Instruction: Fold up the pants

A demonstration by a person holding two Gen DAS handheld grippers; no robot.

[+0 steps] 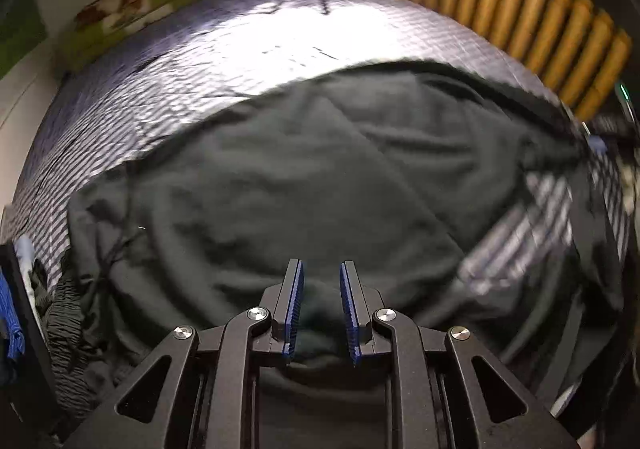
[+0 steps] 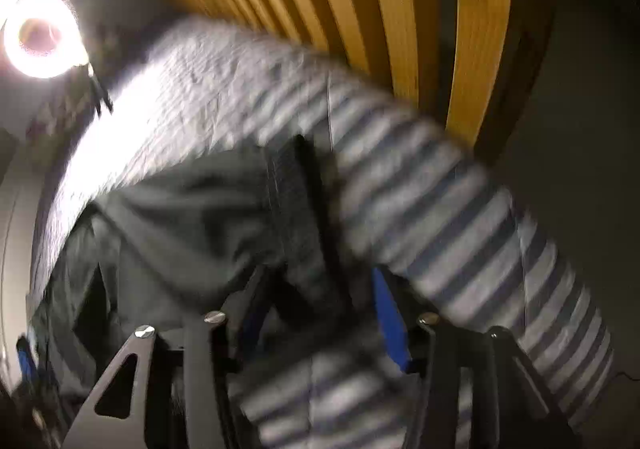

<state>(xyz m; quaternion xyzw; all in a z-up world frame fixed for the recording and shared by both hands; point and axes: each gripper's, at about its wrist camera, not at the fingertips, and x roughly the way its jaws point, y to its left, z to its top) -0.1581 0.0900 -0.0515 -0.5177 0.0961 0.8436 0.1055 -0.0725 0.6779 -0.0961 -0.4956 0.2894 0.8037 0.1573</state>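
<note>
Dark pants [image 1: 304, 185] cover striped bedding [image 1: 132, 121]; wooden slats [image 1: 520, 9] behind.

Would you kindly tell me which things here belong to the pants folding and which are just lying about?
Belongs to the job:
- dark pants
- left gripper, open
- right gripper, open

Just lying about:
- striped bedsheet
- wooden slat headboard
- ring lamp

Pants [image 1: 320, 177] on bedsheet [image 1: 248, 45], slatted panel [image 1: 520, 5] behind

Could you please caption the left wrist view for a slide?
Left gripper, jaws open, above dark pants on a striped bedsheet.
</note>
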